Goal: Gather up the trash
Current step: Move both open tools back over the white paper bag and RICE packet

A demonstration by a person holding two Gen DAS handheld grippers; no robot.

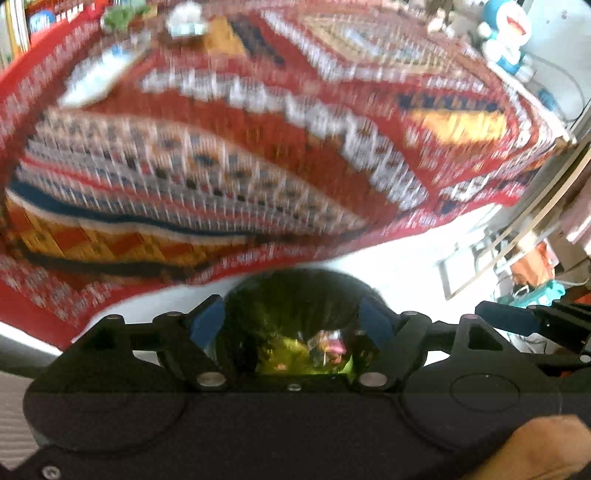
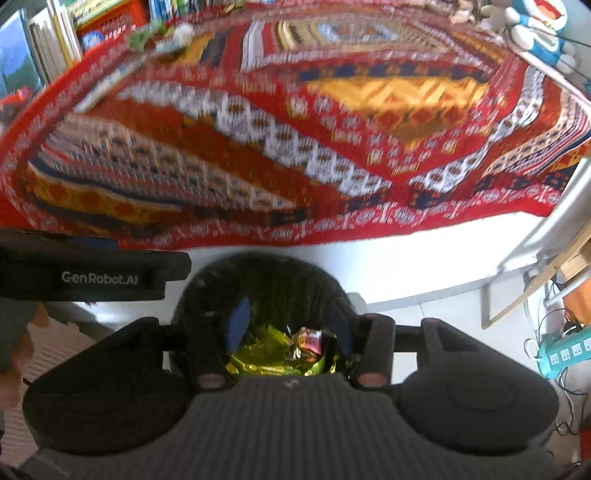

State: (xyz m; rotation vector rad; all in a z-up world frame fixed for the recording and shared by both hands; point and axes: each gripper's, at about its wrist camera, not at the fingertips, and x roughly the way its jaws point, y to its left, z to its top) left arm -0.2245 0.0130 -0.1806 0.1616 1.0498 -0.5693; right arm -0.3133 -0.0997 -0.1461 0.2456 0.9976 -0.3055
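Both the left gripper (image 1: 291, 321) and right gripper (image 2: 291, 325) hover over the black bin (image 2: 258, 291), fingers apart and empty. The wrappers (image 2: 280, 350) look dropped in; next comes fetching the litter (image 1: 99, 74) at the rug's (image 1: 295, 122) far-left corner.

Left tool (image 1: 293, 325) spread wide above a black-lined bin (image 1: 295, 295) holding shiny yellow-green wrappers (image 1: 295, 358); beyond, blurred red patterned rug (image 1: 258, 147), pale litter (image 1: 96, 74) far left, blue-white toy (image 1: 508, 33) top right.

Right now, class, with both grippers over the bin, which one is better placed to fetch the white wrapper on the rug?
Left. The white wrapper lies at the far left of the rug, and the left gripper sits on that side of the right gripper. Both look open and empty.
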